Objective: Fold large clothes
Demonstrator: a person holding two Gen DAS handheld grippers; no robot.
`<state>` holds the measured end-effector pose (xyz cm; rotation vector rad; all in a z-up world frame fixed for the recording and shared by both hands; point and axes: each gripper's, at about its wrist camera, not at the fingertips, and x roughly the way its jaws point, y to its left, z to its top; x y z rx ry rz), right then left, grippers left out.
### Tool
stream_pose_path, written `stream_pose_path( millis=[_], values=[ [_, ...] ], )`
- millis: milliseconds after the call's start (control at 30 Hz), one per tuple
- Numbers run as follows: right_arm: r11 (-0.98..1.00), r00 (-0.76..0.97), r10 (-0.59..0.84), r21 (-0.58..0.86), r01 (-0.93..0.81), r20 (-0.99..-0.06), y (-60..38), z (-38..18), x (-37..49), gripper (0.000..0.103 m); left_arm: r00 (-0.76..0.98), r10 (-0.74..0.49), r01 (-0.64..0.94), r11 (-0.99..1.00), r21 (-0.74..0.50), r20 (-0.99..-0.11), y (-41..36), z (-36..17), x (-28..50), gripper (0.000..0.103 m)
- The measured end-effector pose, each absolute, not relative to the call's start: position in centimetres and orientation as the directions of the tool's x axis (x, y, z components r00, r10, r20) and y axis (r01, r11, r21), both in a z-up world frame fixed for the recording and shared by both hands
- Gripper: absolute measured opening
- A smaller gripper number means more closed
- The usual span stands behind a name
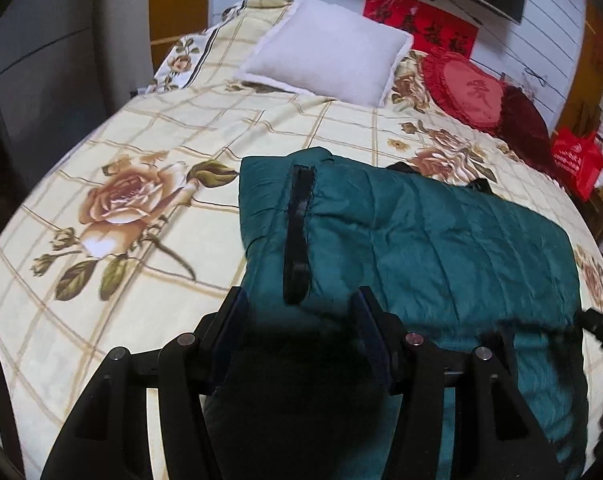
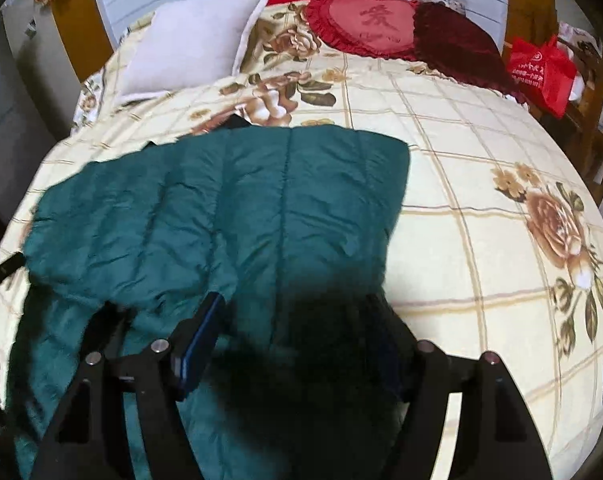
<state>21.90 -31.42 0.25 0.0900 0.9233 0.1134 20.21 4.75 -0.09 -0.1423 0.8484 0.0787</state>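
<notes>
A large dark green quilted jacket lies folded on the floral bedspread, with a black strip along one edge. My left gripper is open, its jaws wide apart over the jacket's near left edge. In the right wrist view the jacket spreads across the middle left. My right gripper is open over the jacket's near right edge; its right finger is lost in dark shadow. Neither gripper holds fabric.
A white pillow and red heart cushions lie at the head of the bed. A red bag stands beside the bed at right. A black object shows at the right edge.
</notes>
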Motion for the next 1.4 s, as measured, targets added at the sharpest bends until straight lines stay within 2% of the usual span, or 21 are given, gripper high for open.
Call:
stream_pose_path(
  millis=[233, 433, 867, 967, 1400],
  values=[
    [0.981, 0.596, 0.19, 0.165, -0.098, -0.78, -32.5, 1.7, 16.0, 0.077, 0.67, 0.006, -0.104, 0.991, -0.086, -0.742, 4.7, 1.1, 15.6, 0.037],
    [0.985, 0.575, 0.164, 0.105, -0.135, -0.801, -32.3, 1.1, 11.0, 0.079, 0.668, 0.025, -0.085, 0.995, -0.043, -0.744, 4.8, 1.2, 11.0, 0.037],
    [0.981, 0.556, 0.178, 0.101, -0.166, -0.812, -32.1, -0.2, 4.0, 0.08, 0.64, 0.05, -0.112, 0.993, -0.028, -0.767, 6.9, 0.1, 2.7, 0.037],
    [0.982, 0.544, 0.171, 0.097, -0.163, -0.821, -32.2, -0.8, 3.1, 0.083, 0.625, 0.046, -0.121, 0.992, -0.038, -0.779, 7.6, -0.4, 1.5, 0.037],
    [0.983, 0.511, 0.157, 0.085, -0.161, -0.845, -33.0, -2.2, 0.2, 0.084, 0.582, -0.015, -0.128, 0.986, -0.11, -0.813, 8.4, -2.1, -1.9, 0.037]
  ],
)
